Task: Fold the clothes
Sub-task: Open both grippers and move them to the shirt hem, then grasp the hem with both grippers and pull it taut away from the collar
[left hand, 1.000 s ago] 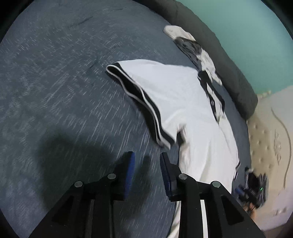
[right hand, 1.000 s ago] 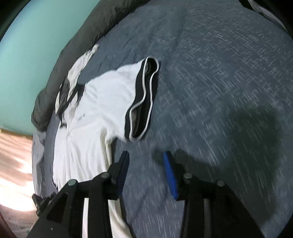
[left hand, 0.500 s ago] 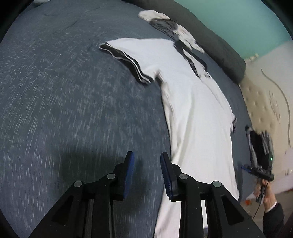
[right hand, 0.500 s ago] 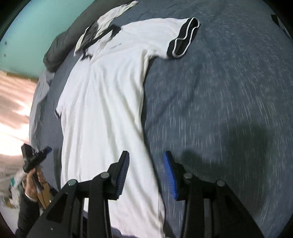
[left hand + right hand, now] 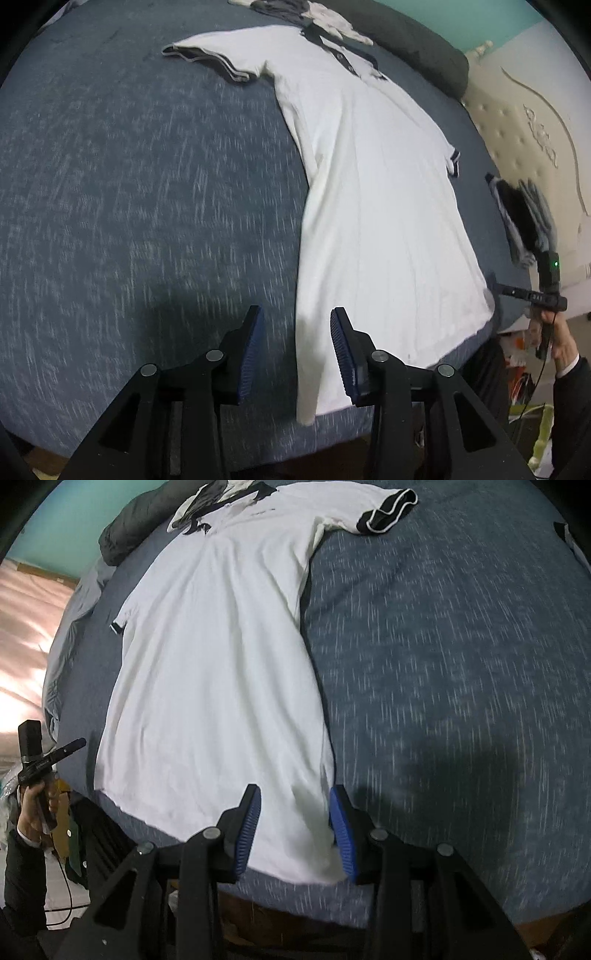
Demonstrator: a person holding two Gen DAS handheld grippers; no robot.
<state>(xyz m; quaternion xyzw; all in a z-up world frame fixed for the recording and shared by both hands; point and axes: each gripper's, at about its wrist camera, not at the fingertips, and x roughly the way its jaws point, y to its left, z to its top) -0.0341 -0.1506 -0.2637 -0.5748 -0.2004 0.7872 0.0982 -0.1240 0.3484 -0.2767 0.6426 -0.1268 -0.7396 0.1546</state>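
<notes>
A white polo shirt (image 5: 369, 192) with black collar and black sleeve cuffs lies flat, face up, on a blue-grey bedspread (image 5: 129, 184); it also shows in the right wrist view (image 5: 214, 657). My left gripper (image 5: 297, 350) is open, hovering at the shirt's bottom hem corner on one side edge. My right gripper (image 5: 293, 827) is open, with its jaws either side of the opposite bottom hem corner. Neither holds cloth.
A dark grey bolster (image 5: 417, 40) and another black-and-white garment (image 5: 314, 11) lie beyond the collar. A cream padded headboard (image 5: 535, 129) stands at one side. The bed's near edge (image 5: 314, 897) is just below the grippers. Each view shows the other hand-held gripper (image 5: 37, 760).
Both grippers have pulled back from the sleeves along the shirt's sides to its bottom hem corners. Both stayed open. The shirt has not moved.
</notes>
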